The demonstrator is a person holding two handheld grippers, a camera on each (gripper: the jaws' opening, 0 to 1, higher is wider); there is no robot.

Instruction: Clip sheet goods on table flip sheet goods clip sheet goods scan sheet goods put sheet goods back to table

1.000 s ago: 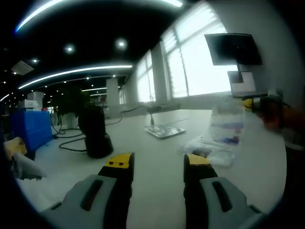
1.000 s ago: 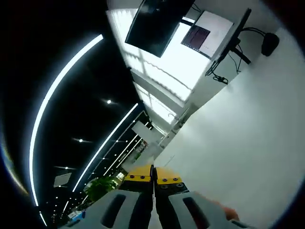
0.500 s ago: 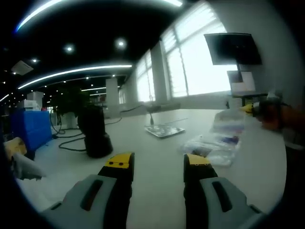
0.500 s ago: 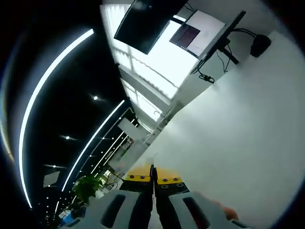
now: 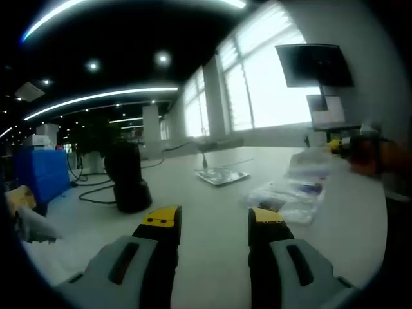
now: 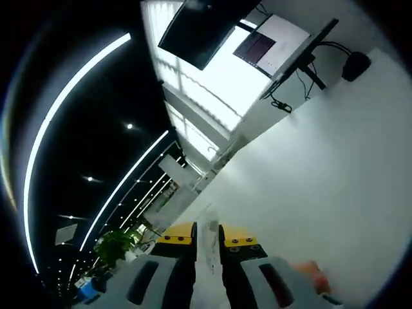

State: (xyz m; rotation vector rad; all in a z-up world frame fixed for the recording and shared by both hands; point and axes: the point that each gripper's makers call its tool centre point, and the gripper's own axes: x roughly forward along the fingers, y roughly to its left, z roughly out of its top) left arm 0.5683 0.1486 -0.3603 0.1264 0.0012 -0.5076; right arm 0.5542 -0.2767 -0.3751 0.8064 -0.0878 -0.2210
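Observation:
Clear plastic sheet packets lie in a loose pile on the white table, to the right in the left gripper view. My left gripper is open over bare table, short and left of the pile. My right gripper shows at the far right by the top packet, which lies low on the pile. In the right gripper view, my right gripper has its jaws parted a little, with a thin clear sheet edge standing in the gap.
A black upright device with cables stands at left on the table, a flat metal tray behind the pile, a blue box far left. A monitor on a stand and a dark screen sit at the table's far end.
The right gripper lowered the raised packet onto the pile, then its shut jaws parted. The left gripper has not moved.

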